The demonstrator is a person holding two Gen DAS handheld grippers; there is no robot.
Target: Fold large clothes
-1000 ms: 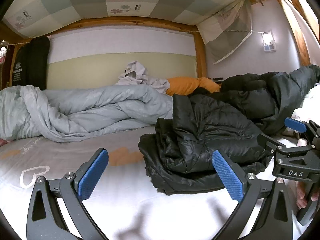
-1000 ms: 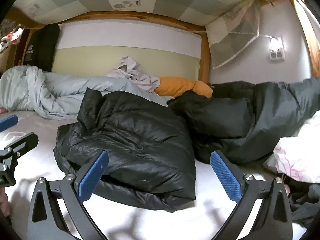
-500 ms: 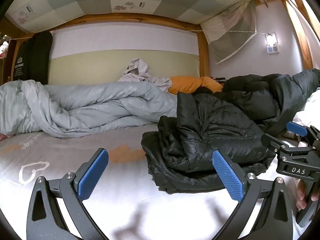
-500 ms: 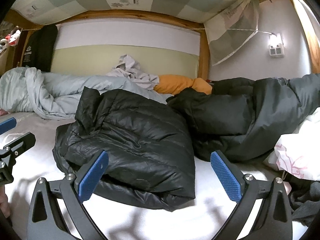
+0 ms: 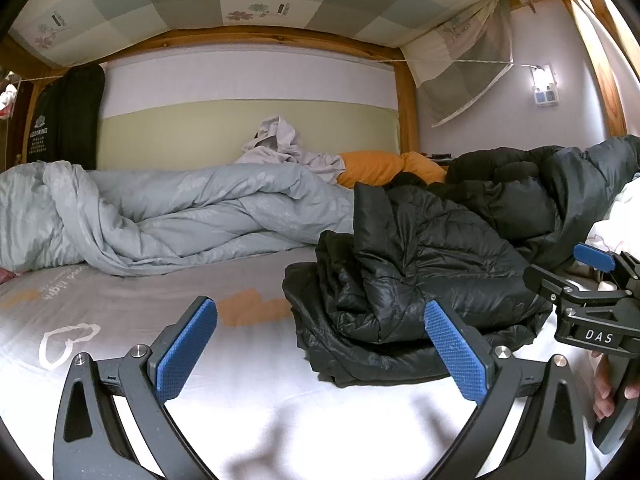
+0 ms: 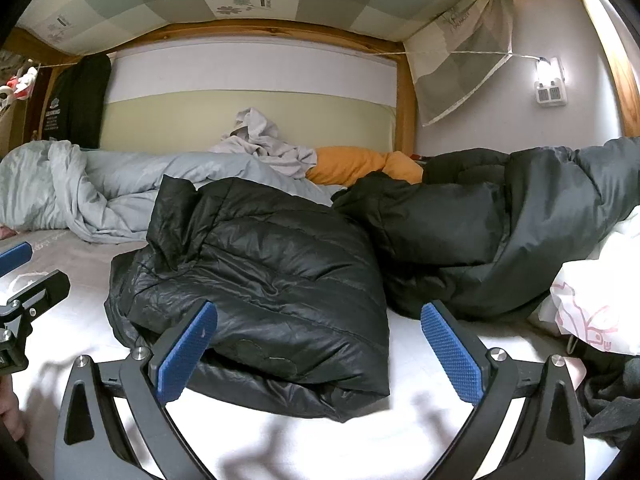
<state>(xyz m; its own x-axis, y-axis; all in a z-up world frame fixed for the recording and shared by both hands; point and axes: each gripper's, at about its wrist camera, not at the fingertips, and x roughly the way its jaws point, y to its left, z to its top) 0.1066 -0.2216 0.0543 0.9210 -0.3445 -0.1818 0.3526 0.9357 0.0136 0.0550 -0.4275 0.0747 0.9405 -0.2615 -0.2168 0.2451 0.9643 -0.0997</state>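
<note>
Left gripper [image 5: 320, 356]: jaws spread wide, nothing between the blue pads [image 5: 186, 350]; it hangs low over the white bed sheet [image 5: 248, 396], with the black puffer jacket [image 5: 408, 280] ahead and to its right; its right pad overlaps the jacket's near edge in the left wrist view, and contact cannot be confirmed.

Right gripper [image 6: 318, 354]: jaws likewise spread wide and gripping nothing; the jacket [image 6: 260, 280] lies directly ahead between the two pads; the left pad [image 6: 186, 350] overlaps the jacket's near hem, though contact cannot be told; the right pad sits over bare sheet [image 6: 404, 360].

Black puffer jacket: bunched in a loose heap on the bed, near the middle; quilted, shiny surface; a flap stands up at its far left corner in the right wrist view.

Surroundings: a dark grey padded coat [image 6: 520, 232] lies just behind and to the right of the jacket, touching it; a pale grey-blue duvet [image 5: 168, 216] is piled along the far side of the bed; an orange pillow [image 5: 372, 168] and crumpled light cloth [image 5: 284, 144] rest behind it against the wall; a white printed bag [image 6: 592, 304] sits at the right edge; a wall socket [image 6: 551, 94] is mounted on the right wall; the right gripper's body, marked DAS, appears at the right edge of the left wrist view [image 5: 592, 316].
</note>
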